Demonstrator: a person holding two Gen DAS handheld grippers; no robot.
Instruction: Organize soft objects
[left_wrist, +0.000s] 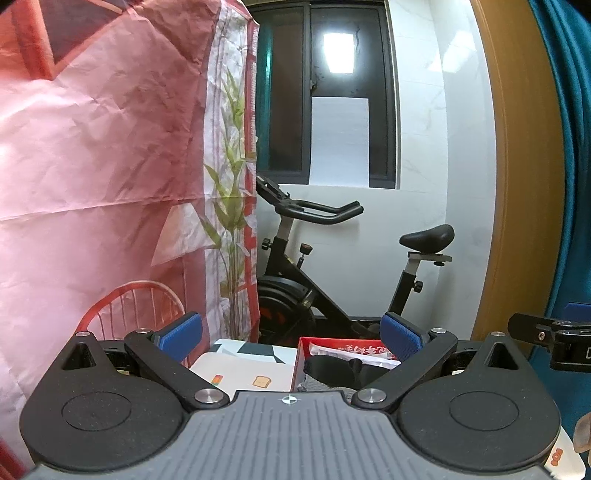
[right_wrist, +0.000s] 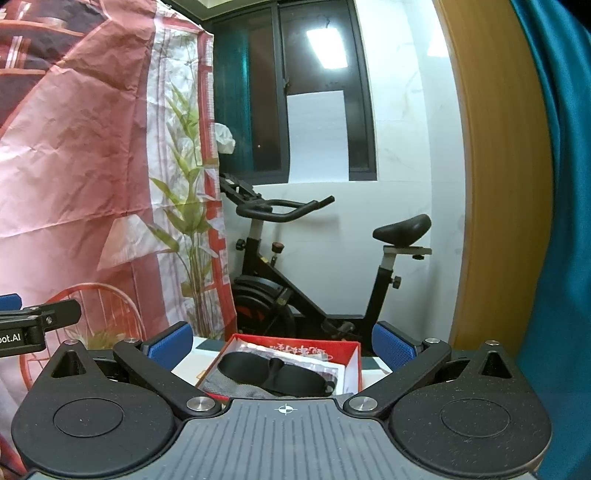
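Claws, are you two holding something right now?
No. The left claw and right claw are both open and empty, above the red box.

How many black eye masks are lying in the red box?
1: the black eye mask lies on the packets inside the red box, straight ahead of both open grippers. Others may be hidden underneath.

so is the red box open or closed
Open. The red box has no lid over it, and a black eye mask lies inside on top of some packets, visible from both wrist views.
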